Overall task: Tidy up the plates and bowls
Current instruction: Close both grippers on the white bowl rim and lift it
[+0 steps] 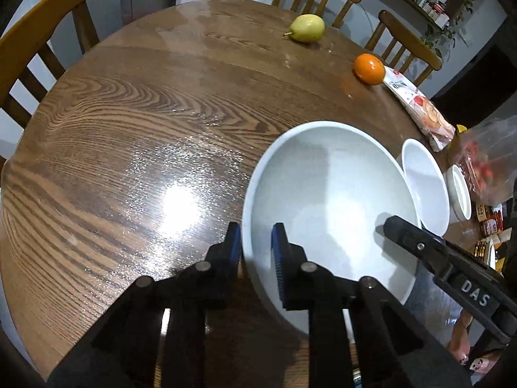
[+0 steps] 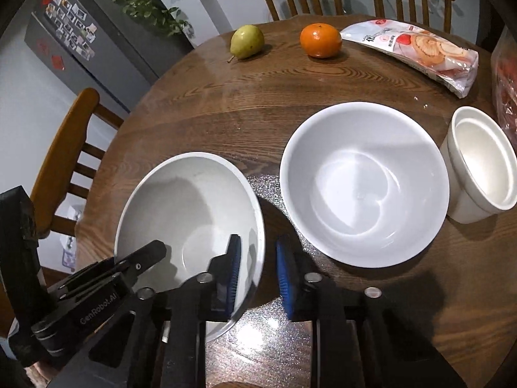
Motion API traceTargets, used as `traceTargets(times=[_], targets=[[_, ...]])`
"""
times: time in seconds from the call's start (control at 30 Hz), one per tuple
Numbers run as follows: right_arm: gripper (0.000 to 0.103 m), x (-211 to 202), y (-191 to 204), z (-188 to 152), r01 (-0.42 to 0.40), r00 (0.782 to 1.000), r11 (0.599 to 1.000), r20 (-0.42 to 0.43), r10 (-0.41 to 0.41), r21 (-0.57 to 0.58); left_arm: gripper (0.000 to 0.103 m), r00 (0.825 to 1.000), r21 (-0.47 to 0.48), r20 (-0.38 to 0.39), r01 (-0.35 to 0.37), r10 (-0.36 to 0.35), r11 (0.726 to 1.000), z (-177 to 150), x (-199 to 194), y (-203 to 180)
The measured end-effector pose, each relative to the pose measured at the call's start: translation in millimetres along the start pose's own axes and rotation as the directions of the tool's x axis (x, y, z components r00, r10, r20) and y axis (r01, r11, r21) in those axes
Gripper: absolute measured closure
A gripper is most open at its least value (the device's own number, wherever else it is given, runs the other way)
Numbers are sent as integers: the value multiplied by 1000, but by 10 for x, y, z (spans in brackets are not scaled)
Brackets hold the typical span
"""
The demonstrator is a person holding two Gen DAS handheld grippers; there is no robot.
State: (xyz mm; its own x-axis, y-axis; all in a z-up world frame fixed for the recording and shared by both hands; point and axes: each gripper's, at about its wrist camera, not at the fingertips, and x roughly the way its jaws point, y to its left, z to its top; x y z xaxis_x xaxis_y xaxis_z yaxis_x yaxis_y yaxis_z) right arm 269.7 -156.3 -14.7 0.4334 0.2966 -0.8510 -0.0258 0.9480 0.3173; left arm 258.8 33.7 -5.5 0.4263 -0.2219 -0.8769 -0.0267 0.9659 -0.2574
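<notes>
White glazed bowl (image 2: 190, 226) near the desk (image 1: 129, 113) edge looks stiff, slick, breakable; each tool, left (image 1: 257, 245) and right (image 2: 258, 258), is clamped narrowly on opposite rim sides, best there.

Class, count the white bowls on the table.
3: the bowl both grippers hold at the near edge, a middle bowl beside it, and a small deep bowl farthest right. Others may lie outside view.

Worktop (image 1: 122, 135) lying wide open on left side. Right side getting crowded: white bowl (image 2: 362, 181) just beside tilted grey bowl (image 2: 190, 226), narrow gap btwn. Ramekin (image 2: 481, 165) and snack pack (image 2: 416, 55) blocking far right.
</notes>
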Motion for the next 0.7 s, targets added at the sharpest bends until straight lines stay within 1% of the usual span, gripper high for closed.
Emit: traceTargets(times=[0.1, 0.3, 0.5, 0.7], targets=[[87, 22, 21, -8, 9, 1000, 1000, -2, -9, -12, 87, 1000, 15, 2, 8, -8, 1000, -22, -18, -18], [87, 37, 54, -22, 26, 1000, 999, -3, -26, -22, 87, 1000, 41, 1, 14, -14, 999, -55, -35, -82], [87, -85, 69, -43, 47, 998, 998, 33, -46, -35, 87, 1000, 72, 15, 15, -16, 997, -126, -107, -157], [87, -216, 70, -163, 82, 995, 995, 62, -78, -54, 87, 999, 96, 29, 19, -22, 995, -204, -168, -243]])
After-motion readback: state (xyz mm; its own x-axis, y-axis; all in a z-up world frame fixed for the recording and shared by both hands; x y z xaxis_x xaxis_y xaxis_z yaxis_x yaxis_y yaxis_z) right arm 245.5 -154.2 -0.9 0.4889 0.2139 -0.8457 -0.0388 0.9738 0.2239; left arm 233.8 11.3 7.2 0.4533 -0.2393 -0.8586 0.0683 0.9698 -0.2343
